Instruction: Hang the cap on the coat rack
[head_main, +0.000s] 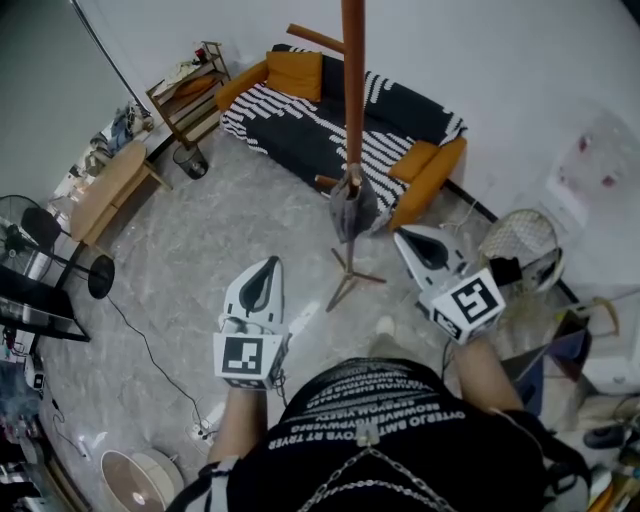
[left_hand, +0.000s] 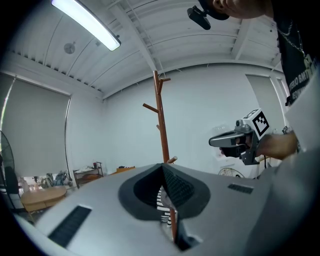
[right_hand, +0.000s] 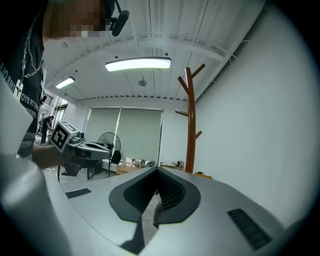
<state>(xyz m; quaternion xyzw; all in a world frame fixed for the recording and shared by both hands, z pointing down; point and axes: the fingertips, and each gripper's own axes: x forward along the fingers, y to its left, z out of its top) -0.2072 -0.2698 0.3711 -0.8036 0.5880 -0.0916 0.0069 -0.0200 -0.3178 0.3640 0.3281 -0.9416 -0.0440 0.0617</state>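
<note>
Head view, looking steeply down: floor (head_main: 200, 250) of pale grey marbled tile, with a black cable (head_main: 150, 350) trailing across it to a power strip (head_main: 205, 432) at lower left. White walls close the room along the top and right of the frame. The coat rack (head_main: 352, 90), a brown wooden pole with short pegs, stands at upper centre on spread feet. The cap (head_main: 352, 210), grey, hangs low on the pole from one of the lower pegs, apart from both grippers. Behind the rack, against the wall, is a sofa (head_main: 300, 130) with a black-and-white striped cover and orange cushions. At upper left are a low wooden table (head_main: 110, 190), a small shelf (head_main: 190, 95) and a dark bin (head_main: 190, 160). A black standing fan (head_main: 30, 235) is at the left edge, and a white fan (head_main: 140, 480) lies at the bottom left. The left gripper (head_main: 265, 270) sits at lower centre-left with its jaws closed together and nothing between them. The right gripper (head_main: 410, 240) sits right of centre, nearer the rack's base, also closed and empty. Left gripper view: a strip light (left_hand: 85, 22) on a white beamed ceiling at upper left, with the rack rising at centre. Right gripper view: a ceiling light (right_hand: 137, 64) at top centre, and pale blinds (right_hand: 125, 135) on the far wall.
</note>
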